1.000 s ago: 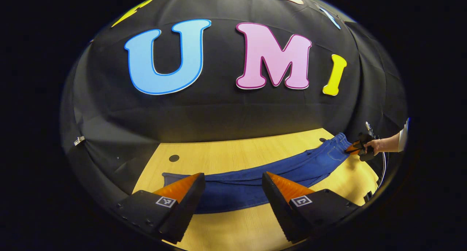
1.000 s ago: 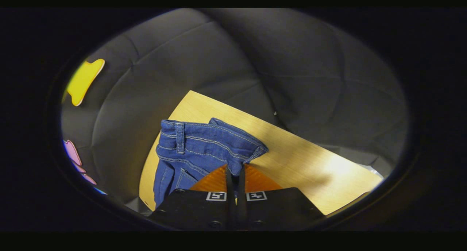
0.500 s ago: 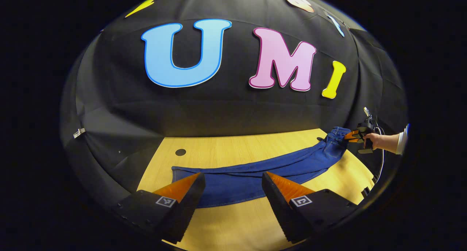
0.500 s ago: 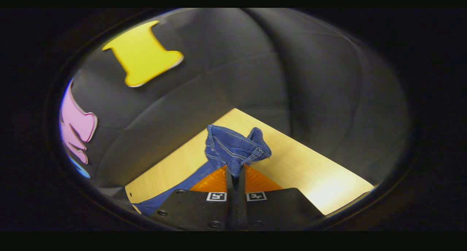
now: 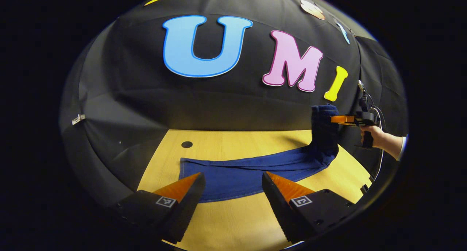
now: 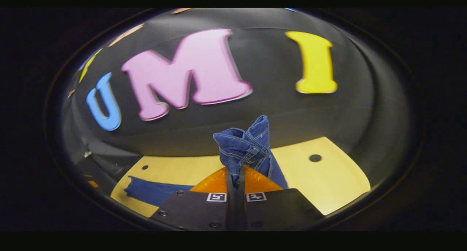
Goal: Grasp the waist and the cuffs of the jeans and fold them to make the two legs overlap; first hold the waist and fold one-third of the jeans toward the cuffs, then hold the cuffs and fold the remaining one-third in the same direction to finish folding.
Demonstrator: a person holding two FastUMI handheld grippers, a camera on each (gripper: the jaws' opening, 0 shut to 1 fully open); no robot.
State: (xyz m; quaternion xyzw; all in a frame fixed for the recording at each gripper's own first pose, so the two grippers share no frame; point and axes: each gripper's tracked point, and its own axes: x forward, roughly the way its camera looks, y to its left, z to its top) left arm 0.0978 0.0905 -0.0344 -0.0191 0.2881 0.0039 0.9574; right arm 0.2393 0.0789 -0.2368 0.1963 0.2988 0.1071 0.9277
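My right tongs [image 6: 233, 174] pinch the waist [image 6: 246, 145] of the jeans [image 5: 251, 170], lifted off the bench [image 5: 233, 221]. The legs run flat toward nine o'clock, cuffs [image 5: 186, 167] apparently by my left tongs [image 5: 233, 187], which gape empty. The fold goes that way.

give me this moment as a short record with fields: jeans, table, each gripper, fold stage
jeans: blue jeans, legs lying flat along the table, waist end lifted clear of it
table: light wooden top with dark round holes
right gripper: right gripper shut on the waist, denim bunched above its fingers; held by a hand
left gripper: left gripper open, above the near edge of the legs, holding nothing
fold stage: waist raised, not yet laid over toward the cuffs
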